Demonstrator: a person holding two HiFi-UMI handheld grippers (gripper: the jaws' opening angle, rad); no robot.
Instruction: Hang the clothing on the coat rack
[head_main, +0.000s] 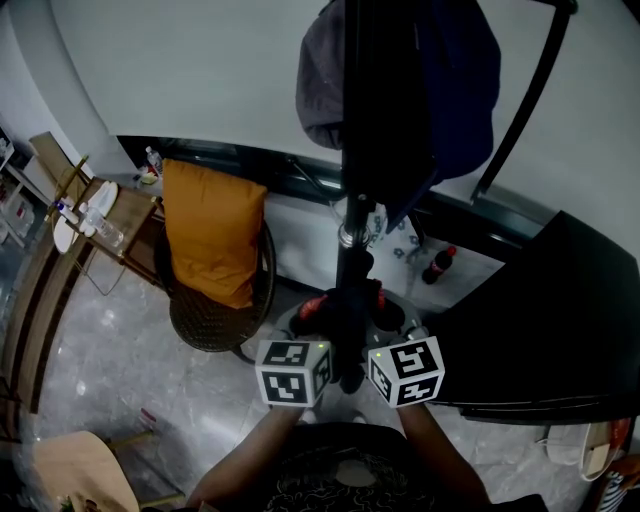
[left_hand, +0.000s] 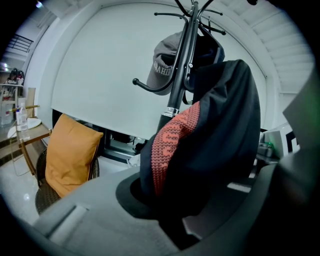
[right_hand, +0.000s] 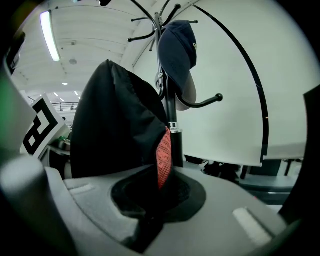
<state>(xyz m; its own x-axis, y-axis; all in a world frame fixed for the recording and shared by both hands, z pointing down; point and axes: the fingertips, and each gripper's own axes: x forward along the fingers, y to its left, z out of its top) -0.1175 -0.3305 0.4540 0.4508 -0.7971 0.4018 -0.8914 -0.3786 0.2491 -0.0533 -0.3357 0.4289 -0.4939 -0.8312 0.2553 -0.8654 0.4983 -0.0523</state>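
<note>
A black garment (head_main: 352, 305) with a red knitted trim (head_main: 314, 307) hangs bunched between my two grippers, right in front of the black coat rack pole (head_main: 352, 180). My left gripper (head_main: 322, 340) is shut on the garment (left_hand: 220, 130), whose red trim (left_hand: 172, 140) runs down into the jaws (left_hand: 165, 200). My right gripper (head_main: 385, 335) is shut on the same garment (right_hand: 115, 125) from the other side (right_hand: 155, 200). A grey cap (left_hand: 162, 65) and a navy cap (right_hand: 177, 55) hang on the coat rack's upper hooks (left_hand: 175, 85).
A wicker chair (head_main: 205, 325) with an orange cushion (head_main: 212, 230) stands left of the rack. A black table (head_main: 560, 320) fills the right side. A dark drink bottle (head_main: 440, 265) stands on the floor behind the rack's base. A curved black bar (head_main: 530, 90) rises at the right.
</note>
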